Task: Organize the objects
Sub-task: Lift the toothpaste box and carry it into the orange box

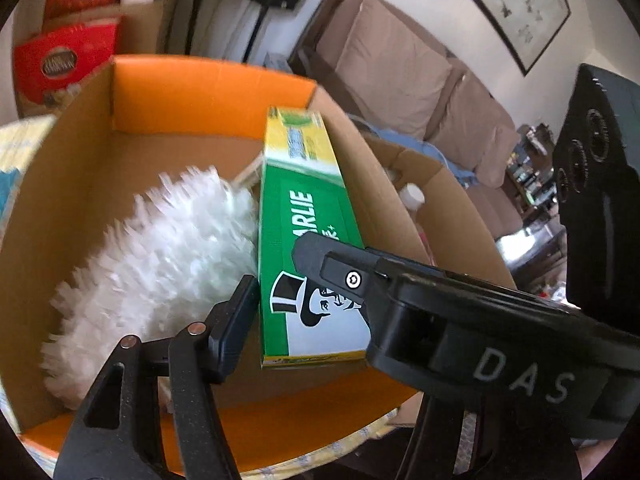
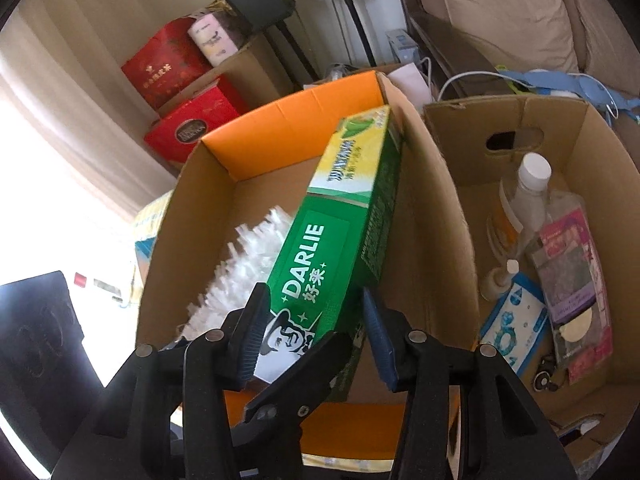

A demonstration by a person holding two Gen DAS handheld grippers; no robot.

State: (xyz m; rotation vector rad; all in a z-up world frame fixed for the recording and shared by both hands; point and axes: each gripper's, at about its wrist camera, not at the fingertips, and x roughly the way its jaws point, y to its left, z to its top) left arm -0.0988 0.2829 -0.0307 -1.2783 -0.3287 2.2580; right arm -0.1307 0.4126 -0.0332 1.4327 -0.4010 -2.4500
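A green Darlie toothpaste box (image 1: 304,216) slants down into an open cardboard box with orange flaps (image 1: 208,92), its far end against the right wall. My left gripper (image 1: 312,300) is shut on its near end; one pad (image 1: 240,312) presses the left edge, the other finger is hidden behind the right gripper's finger (image 1: 344,276). In the right wrist view my right gripper (image 2: 314,300) is shut on the toothpaste box (image 2: 340,216), a pad on each side. The left gripper's finger (image 2: 300,380) crosses below it. A white fluffy duster (image 1: 152,264) lies in the cardboard box (image 2: 288,116).
A second cardboard box (image 2: 516,120) stands to the right, holding a clear bottle (image 2: 528,188), a blue wipes pack (image 2: 512,328) and a pink packet (image 2: 576,272). Red gift boxes (image 2: 192,124) and speakers sit behind. A beige sofa (image 1: 400,64) lines the wall.
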